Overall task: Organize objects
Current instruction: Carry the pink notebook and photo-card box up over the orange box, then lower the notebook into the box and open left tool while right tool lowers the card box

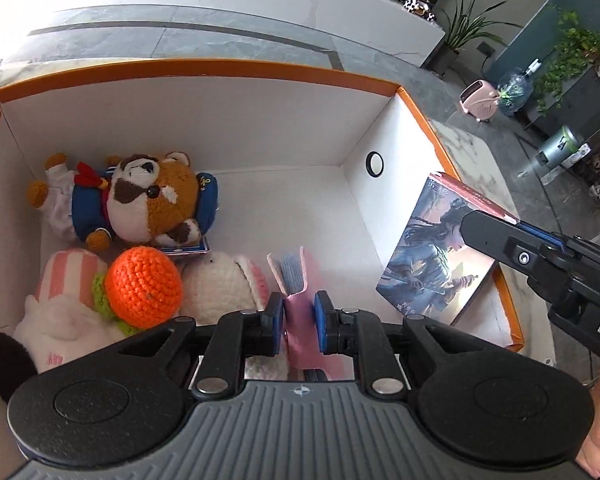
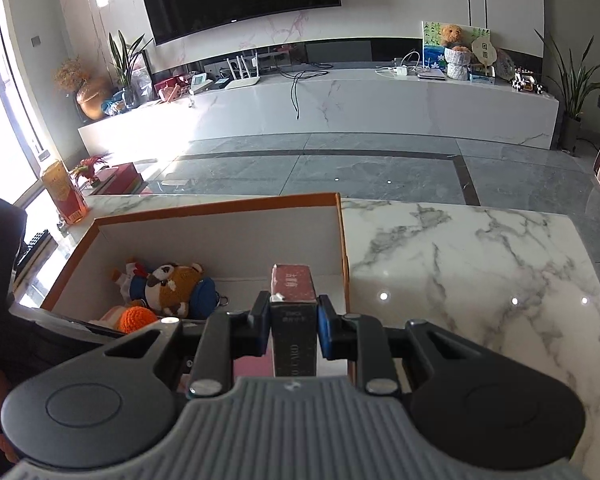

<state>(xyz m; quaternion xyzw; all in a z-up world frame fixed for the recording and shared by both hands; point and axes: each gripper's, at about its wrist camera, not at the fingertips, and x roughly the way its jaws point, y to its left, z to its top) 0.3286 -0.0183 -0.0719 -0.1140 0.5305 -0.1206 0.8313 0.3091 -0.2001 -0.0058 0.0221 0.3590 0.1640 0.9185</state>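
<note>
An orange-rimmed white box (image 1: 204, 70) stands on a marble table (image 2: 460, 264). My left gripper (image 1: 296, 322) is shut on a pink booklet (image 1: 292, 280) held over the box's floor. My right gripper (image 2: 293, 320) is shut on a picture-cover book (image 2: 293, 292) held upright over the box's right wall; the book shows in the left wrist view (image 1: 432, 252). In the box lie a brown bear plush (image 1: 148, 196), an orange crochet ball (image 1: 142, 286), a pink-striped white plush (image 1: 64, 300) and a white crochet toy (image 1: 220, 284).
The box (image 2: 342, 224) sits at the table's left part, with bare marble to its right. An orange bottle (image 2: 64, 192) stands beyond the box's far left corner. A grey tiled floor and a white TV bench (image 2: 320, 100) lie behind.
</note>
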